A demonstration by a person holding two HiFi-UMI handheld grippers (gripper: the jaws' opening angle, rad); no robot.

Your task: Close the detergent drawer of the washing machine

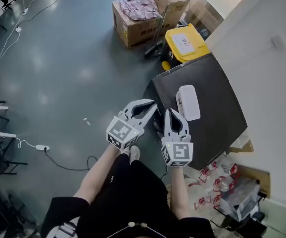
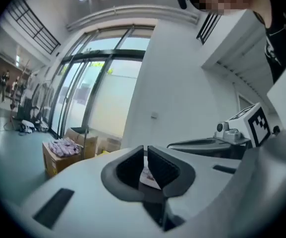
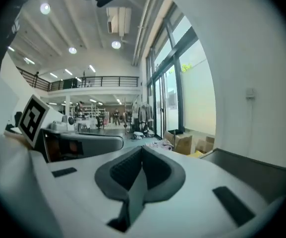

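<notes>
washing machine (image 1: 217, 110) lies just beside left claw (image 1: 150, 106) and right claw (image 1: 175, 113).

A glossy grey-green floor (image 1: 58, 73) is crossed by white cables (image 1: 11, 36), open cardboard boxes (image 1: 135, 21) are set near a white wall (image 1: 261, 48), and tall windows (image 2: 98, 88) are seen under round ceiling lamps (image 3: 115, 44).

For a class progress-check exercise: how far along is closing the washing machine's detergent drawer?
Done: unclear; no drawer visibly juts from the dark washing machine, but its front is hidden. In hand: nothing; the right gripper is shut and empty, the left gripper nearly shut, both over the machine's near edge. Left: confirm the drawer sits flush.
</notes>
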